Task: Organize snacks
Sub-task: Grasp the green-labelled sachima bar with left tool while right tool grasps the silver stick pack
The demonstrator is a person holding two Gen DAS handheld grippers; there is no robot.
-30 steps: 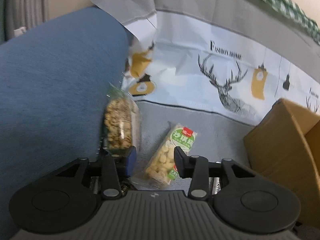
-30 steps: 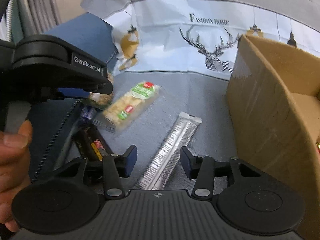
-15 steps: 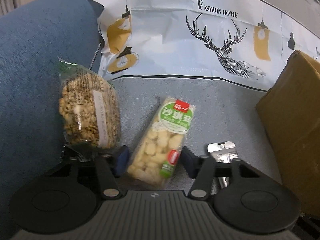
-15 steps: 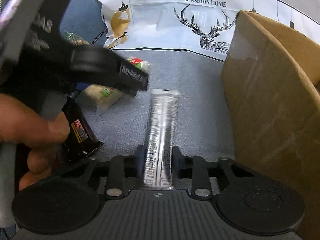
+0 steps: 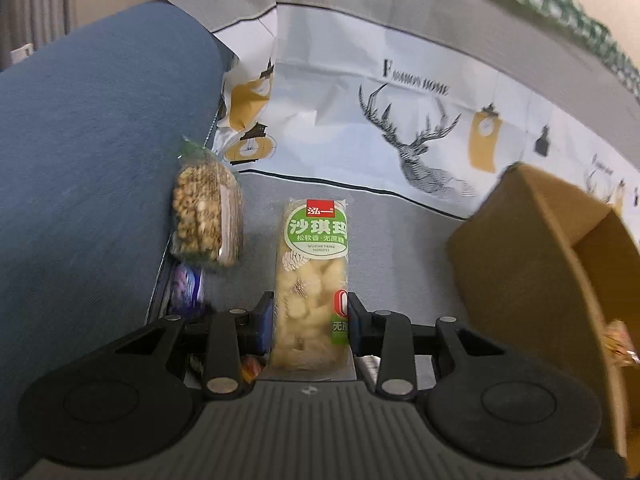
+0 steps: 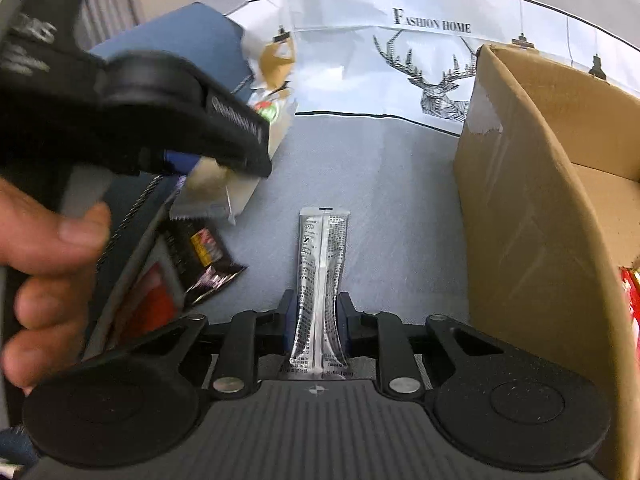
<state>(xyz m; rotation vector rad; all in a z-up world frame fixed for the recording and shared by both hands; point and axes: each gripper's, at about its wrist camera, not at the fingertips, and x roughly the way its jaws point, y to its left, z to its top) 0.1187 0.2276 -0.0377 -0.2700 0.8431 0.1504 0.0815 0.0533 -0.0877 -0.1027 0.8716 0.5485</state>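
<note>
Grey bedsheet [image 5: 400,240] lower centre: left gripper [image 5: 310,320] pinches a soft, crushable sachima pack [image 5: 312,280] at its end; right gripper [image 6: 316,320] clamps a light, slippery foil stick sachet [image 6: 320,280].

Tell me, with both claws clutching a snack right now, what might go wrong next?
The right gripper pinches the slim silver sachet only near one end, so it may flop or slide out on the way to the cardboard box. The left gripper, whose jaws have just been closing, squeezes the yellow puffed-snack pack; a harder squeeze could crush it. The two grippers sit close together and might bump.
</note>
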